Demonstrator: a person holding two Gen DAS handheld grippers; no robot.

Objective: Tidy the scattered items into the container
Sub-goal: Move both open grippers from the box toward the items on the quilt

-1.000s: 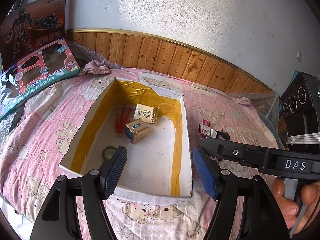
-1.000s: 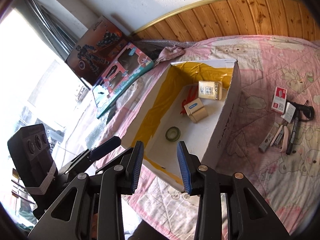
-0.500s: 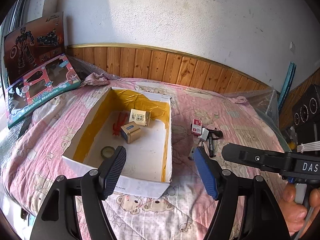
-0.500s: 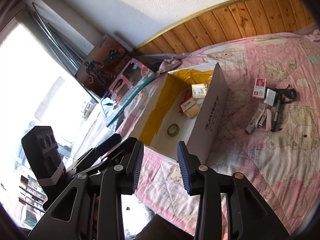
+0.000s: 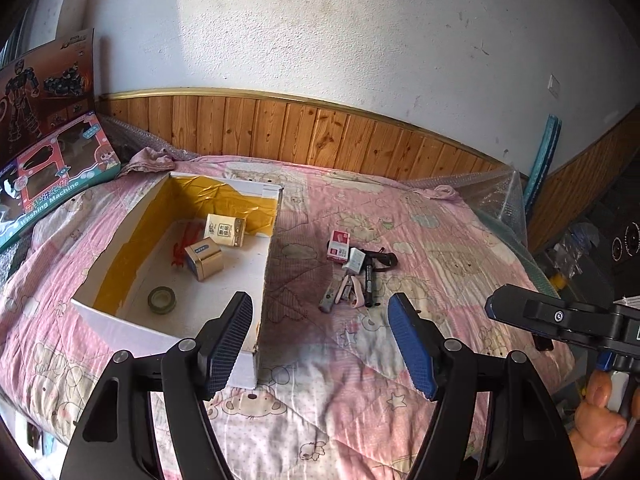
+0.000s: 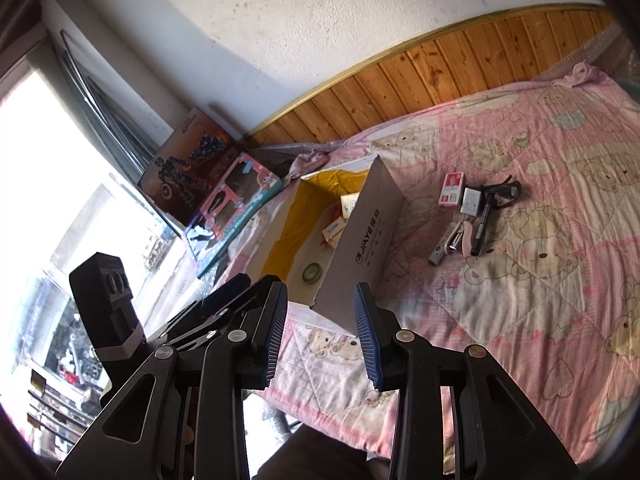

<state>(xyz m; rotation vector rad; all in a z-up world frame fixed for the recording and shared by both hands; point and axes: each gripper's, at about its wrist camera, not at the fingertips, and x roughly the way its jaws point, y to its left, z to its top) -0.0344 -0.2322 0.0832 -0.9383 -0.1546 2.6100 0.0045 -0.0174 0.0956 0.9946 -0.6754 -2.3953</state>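
Note:
A white cardboard box with yellow tape inside lies on the pink quilt. It holds two small gold boxes, a red toy and a tape roll. Right of it lies a scattered pile: a red-white packet, a small white box, a black marker, a pink stapler and a grey stick. My left gripper hangs open above the quilt, near the box's front corner. My right gripper is open too, empty, near the bed's front edge.
Two toy boxes lean at the bed's far left by a bright window. Wood panelling backs the bed. A hand holds the right gripper's handle at the left wrist view's lower right.
Both grippers have drawn back from the box and swung right, so the scattered pile now shows in the left wrist view. Their jaws stay open.

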